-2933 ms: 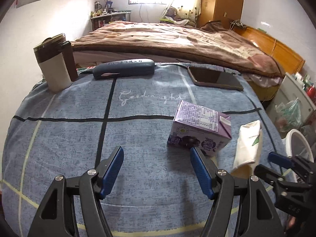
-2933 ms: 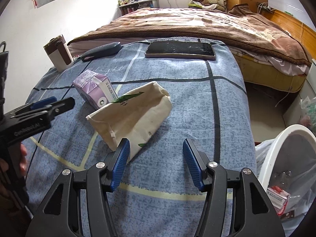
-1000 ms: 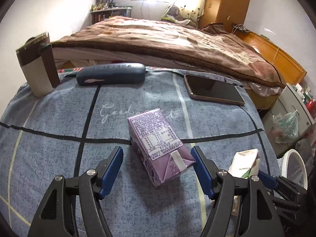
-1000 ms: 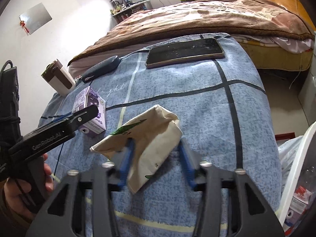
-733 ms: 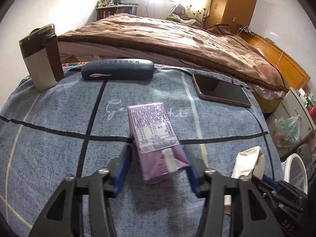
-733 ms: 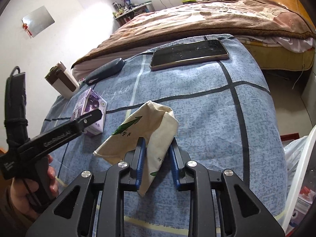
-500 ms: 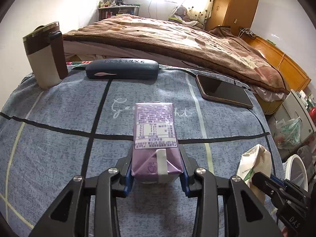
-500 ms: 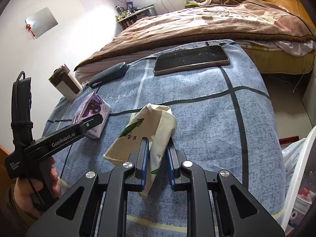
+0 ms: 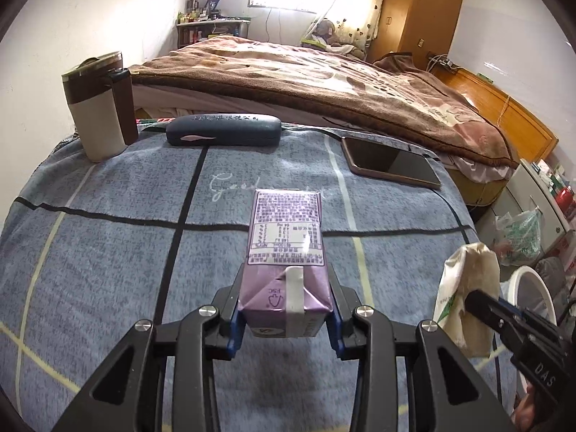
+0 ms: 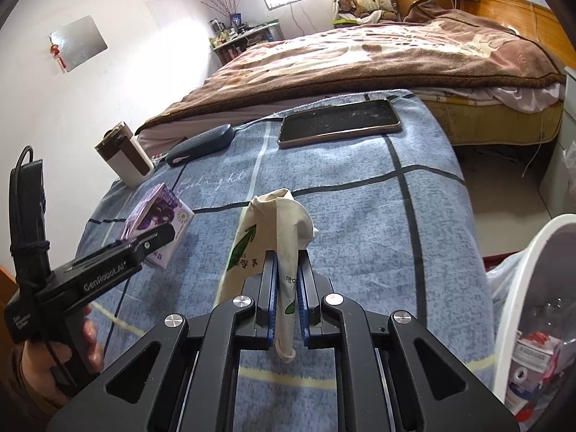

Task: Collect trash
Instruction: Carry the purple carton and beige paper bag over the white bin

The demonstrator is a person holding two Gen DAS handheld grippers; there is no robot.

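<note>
Both pairs of jaws are clamped on trash: the left gripper [image 9: 286, 315] grips the near end of a purple carton [image 9: 286, 252] between its blue pads, jaws narrowed to the carton's width, while the right gripper [image 10: 287, 300] has its jaws nearly together, squeezing a crumpled cream wrapper [image 10: 277, 237] with green print. Going from left to right over the blue plaid blanket [image 9: 108, 252], a brown-and-white mug [image 9: 99, 104] stands at the far left corner, a dark glasses case [image 9: 223, 129] lies along the far edge just beside it, and a phone [image 9: 390, 165] lies face up toward the far right edge; the blanket between these and the grippers lies open. Past the blanket's right edge the surface drops away to the floor, where a white bin [image 10: 532, 306] with a liner and some packaging inside sits close beside the right gripper. From the left wrist view, the carton points straight ahead along the fingers, its long side level with the blanket; whether it is touching the cloth cannot be told. From the right wrist view, the wrapper stands up out of the jaws, folded over at its top, and the left gripper reaches in from the left with the person's left hand [image 10: 54, 356] wrapped round its handle.
</note>
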